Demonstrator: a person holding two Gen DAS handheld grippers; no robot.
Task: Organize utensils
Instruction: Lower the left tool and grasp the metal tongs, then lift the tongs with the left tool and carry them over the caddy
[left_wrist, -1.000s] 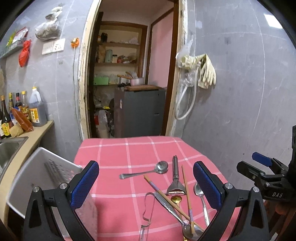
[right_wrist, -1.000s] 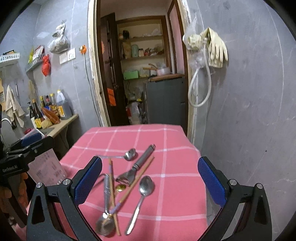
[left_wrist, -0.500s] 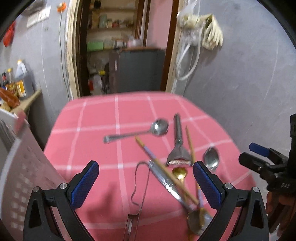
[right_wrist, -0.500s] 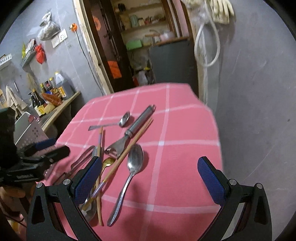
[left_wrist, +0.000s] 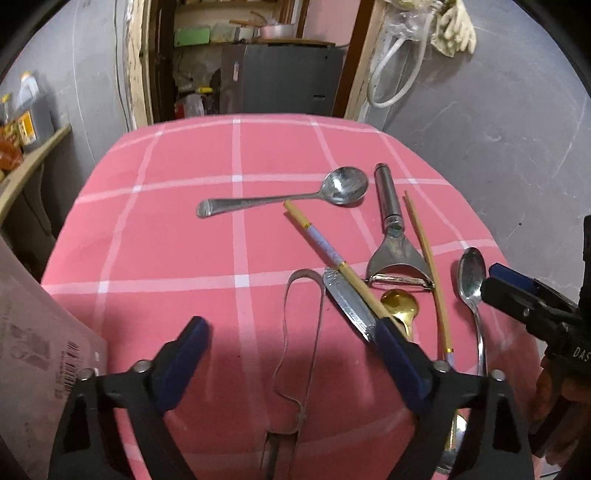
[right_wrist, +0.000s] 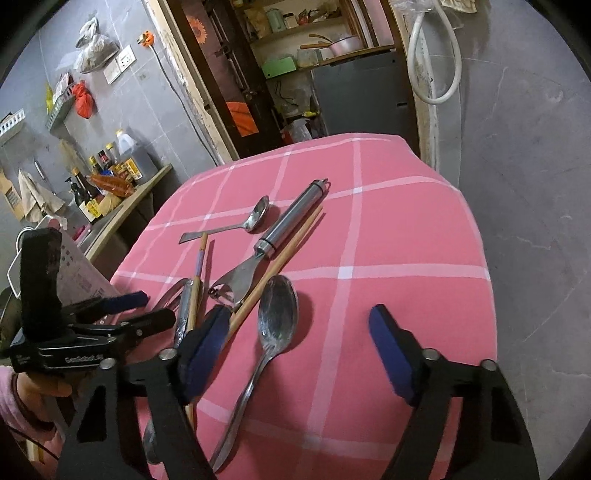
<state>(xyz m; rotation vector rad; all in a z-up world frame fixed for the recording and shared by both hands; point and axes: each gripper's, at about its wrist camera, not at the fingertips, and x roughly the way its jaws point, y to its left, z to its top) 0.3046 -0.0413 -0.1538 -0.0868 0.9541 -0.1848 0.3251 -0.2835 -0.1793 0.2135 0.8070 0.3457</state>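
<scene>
Utensils lie in a loose pile on the pink checked tablecloth (left_wrist: 177, 236). My left gripper (left_wrist: 290, 332) hangs low over thin metal tongs (left_wrist: 303, 332), which lie between its closing jaws, untouched. Beside its right finger are a patterned knife handle (left_wrist: 349, 306), a gold spoon (left_wrist: 400, 304), chopsticks (left_wrist: 321, 240) and a steel peeler (left_wrist: 391, 236). A steel spoon (left_wrist: 280, 192) lies farther off. My right gripper (right_wrist: 297, 317) hovers over a large steel spoon (right_wrist: 277, 317); its jaws are closing on either side of it and do not touch it.
A white perforated basket (left_wrist: 37, 332) stands at the table's left edge, also seen as the basket (right_wrist: 74, 269) behind the left gripper (right_wrist: 122, 310). A counter with bottles (right_wrist: 110, 177) runs along the left wall. A grey wall stands close on the right, a doorway behind.
Both grippers have come down toward the table and tipped further downward, so the utensils look larger. Both pairs of jaws have narrowed. The utensils have not moved.
</scene>
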